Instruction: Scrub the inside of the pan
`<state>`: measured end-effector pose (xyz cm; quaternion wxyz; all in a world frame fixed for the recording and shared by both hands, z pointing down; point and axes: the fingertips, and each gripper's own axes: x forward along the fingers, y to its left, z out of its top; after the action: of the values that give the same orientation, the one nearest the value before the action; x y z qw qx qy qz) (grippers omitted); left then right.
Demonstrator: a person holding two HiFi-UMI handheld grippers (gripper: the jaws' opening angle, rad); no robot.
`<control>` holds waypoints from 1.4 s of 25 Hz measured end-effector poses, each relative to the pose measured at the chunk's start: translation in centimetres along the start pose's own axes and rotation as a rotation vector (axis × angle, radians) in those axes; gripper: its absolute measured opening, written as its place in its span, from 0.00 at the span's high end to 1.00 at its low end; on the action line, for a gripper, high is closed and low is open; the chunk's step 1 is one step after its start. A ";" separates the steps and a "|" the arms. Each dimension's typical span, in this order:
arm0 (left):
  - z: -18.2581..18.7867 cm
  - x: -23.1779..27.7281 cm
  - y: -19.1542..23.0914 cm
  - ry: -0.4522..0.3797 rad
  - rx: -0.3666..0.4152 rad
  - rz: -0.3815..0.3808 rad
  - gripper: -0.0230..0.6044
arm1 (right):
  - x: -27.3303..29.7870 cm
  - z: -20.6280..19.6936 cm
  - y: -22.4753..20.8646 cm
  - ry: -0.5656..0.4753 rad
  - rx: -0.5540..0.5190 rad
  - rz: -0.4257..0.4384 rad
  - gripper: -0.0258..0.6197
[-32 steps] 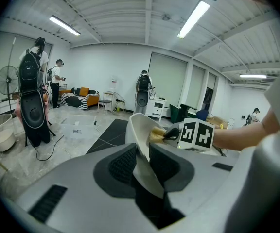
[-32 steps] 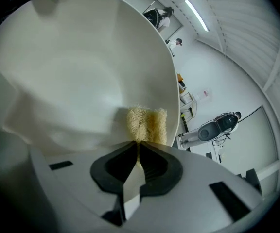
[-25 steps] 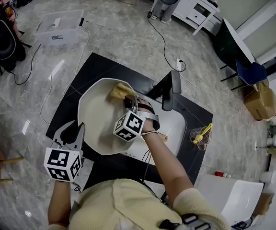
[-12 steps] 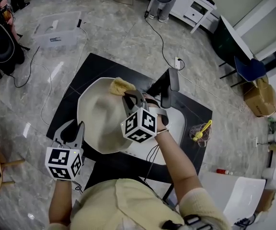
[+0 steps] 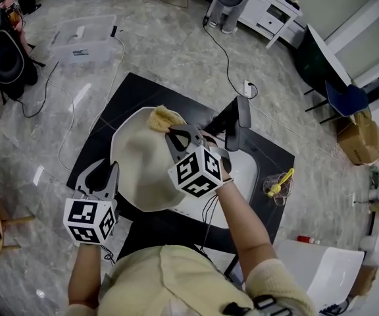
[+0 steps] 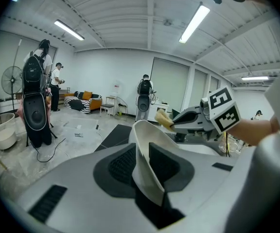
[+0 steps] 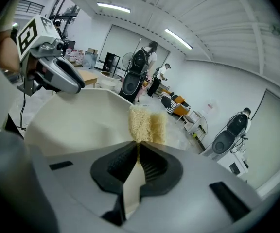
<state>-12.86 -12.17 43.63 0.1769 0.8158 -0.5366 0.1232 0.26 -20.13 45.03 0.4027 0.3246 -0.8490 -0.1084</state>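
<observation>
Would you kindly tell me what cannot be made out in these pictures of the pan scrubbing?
- Pan's right inner side, head view: covered by the right gripper and its marker cube.
- Where the sponge meets the pan, right gripper view: hidden behind the gripper's own jaws.
- Yellow item right of the white tray, head view: too small to identify.
</observation>
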 end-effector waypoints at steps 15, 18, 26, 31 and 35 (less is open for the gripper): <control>0.2 0.2 0.7 -0.014 -0.035 0.028 0.83 | 6.5 -6.5 4.8 0.155 0.330 0.148 0.91; 0.2 0.2 0.7 -0.015 -0.038 0.033 0.83 | 7.2 -7.5 5.3 0.205 0.374 0.156 0.91; 0.0 0.5 0.6 -0.008 -0.037 0.038 0.83 | 9.1 -7.1 6.4 0.232 0.499 0.215 0.91; -0.3 0.6 0.6 -0.001 -0.037 0.039 0.83 | 9.7 -5.5 6.4 0.210 0.437 0.218 0.91; -0.3 0.6 0.7 0.000 -0.035 0.037 0.83 | 9.5 -3.7 6.9 0.184 0.362 0.226 0.91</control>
<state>-13.24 -12.75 44.21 0.1890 0.8024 -0.5538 0.1170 -4.58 -20.61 56.37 0.4231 0.3028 -0.8453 0.1216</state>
